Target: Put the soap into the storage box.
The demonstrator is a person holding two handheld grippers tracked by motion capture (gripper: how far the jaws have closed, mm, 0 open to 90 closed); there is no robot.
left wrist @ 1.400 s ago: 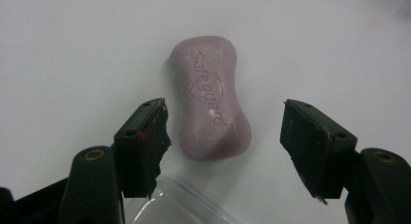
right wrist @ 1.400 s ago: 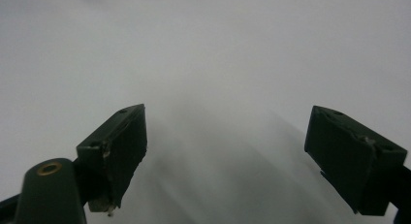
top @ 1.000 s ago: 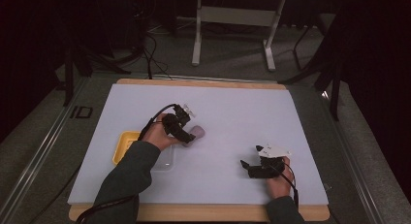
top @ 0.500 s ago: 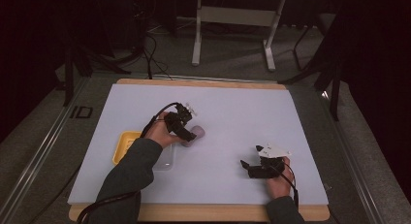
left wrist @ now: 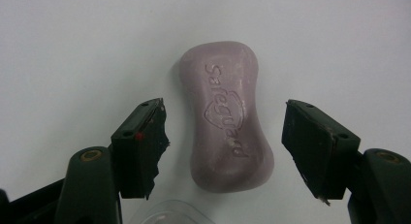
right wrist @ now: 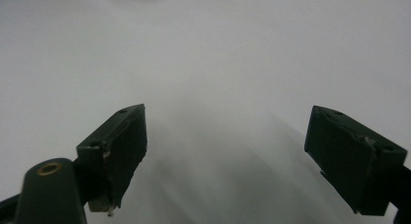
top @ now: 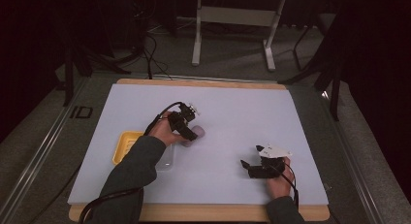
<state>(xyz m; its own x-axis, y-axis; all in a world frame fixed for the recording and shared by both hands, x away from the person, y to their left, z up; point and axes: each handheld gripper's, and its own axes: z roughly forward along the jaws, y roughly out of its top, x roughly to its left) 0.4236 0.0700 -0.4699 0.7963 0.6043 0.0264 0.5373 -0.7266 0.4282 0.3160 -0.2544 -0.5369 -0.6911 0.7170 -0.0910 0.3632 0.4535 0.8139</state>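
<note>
Now, left fingers [left wrist: 143, 146]: spread wide, having just been opening; pads clear of the bar on both flanks, pressing on nothing.
Between them: soap bar [left wrist: 225, 122], purple, lying flat with the embossed face up and its long axis running up the frame; bare white showing on either side of it.
Left gripper [top: 190, 132]: tipped down over the bar, just left of centre in the high view, carried by the left hand [top: 162, 135].
Where the soap bar sits: on the tabletop [top: 232, 107], poking out at the right of the left gripper's tip in the high view, apart from any container.
Near it: rim of a clear dish [left wrist: 169, 214] at the bottom edge of the left gripper view, just below the bar; in the high view, lower left of the bar, beside a yellow tray [top: 127, 144] with the sleeve across part of both.
Right fingers [right wrist: 121, 146]: spread too, with blank white surface between them.
Right gripper [top: 248, 167]: low in the right half of the high view, well apart from the bar.
Meaning for the work: probably a bar just let go onto the sheet, or a wide opening lined up for a pick; cannot tell which.
Next, as a judgement: for a pick, closing squarely across the narrow waist; for a release, lifting straight off without nudging the bar.
</note>
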